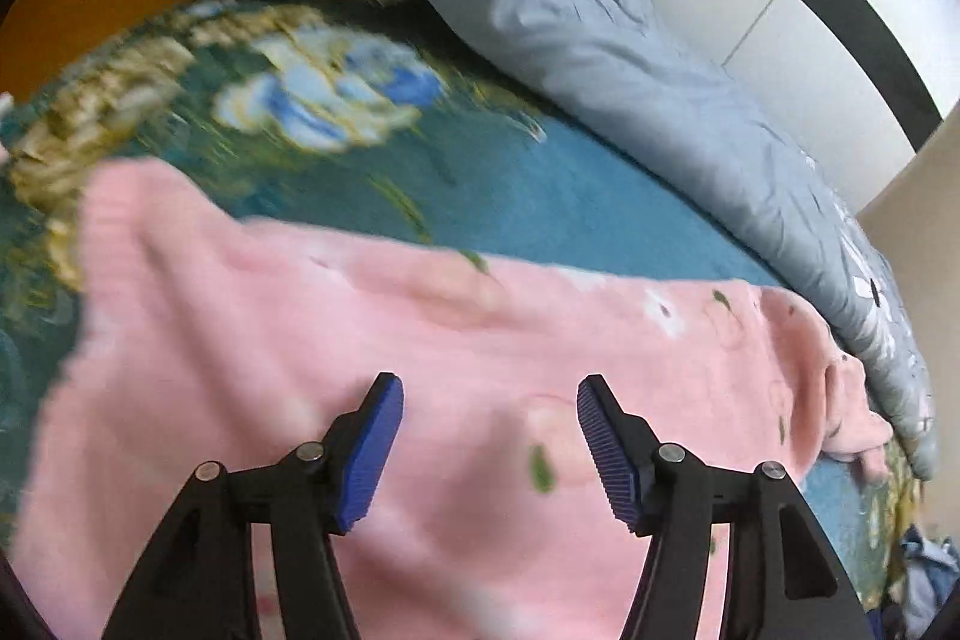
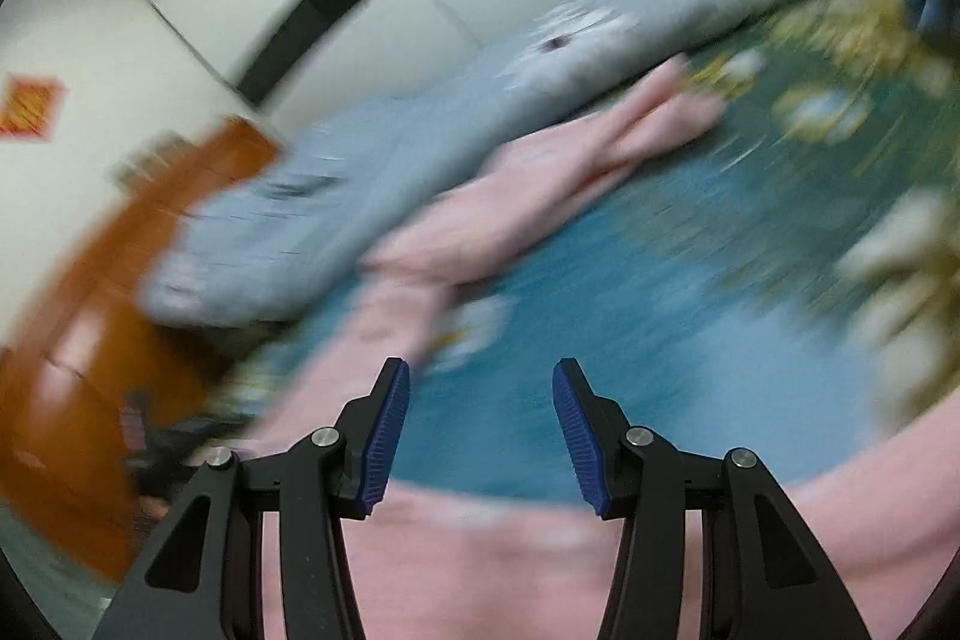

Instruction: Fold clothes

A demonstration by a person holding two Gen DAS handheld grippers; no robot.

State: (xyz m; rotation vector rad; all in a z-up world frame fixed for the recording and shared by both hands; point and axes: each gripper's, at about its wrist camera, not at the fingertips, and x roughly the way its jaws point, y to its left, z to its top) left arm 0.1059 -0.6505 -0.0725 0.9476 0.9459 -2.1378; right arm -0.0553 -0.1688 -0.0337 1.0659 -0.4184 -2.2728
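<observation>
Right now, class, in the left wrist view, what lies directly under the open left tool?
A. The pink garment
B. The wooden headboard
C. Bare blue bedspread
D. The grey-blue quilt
A: the left tool stands open with nothing between its pads, over the pink garment spread on the bedspread; the quilt lies farther back.

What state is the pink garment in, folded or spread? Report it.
Mostly spread: the pink knitted garment lies broad across the teal floral bedspread, one sleeve stretched out. Whether any part is folded under, cannot tell.
</observation>
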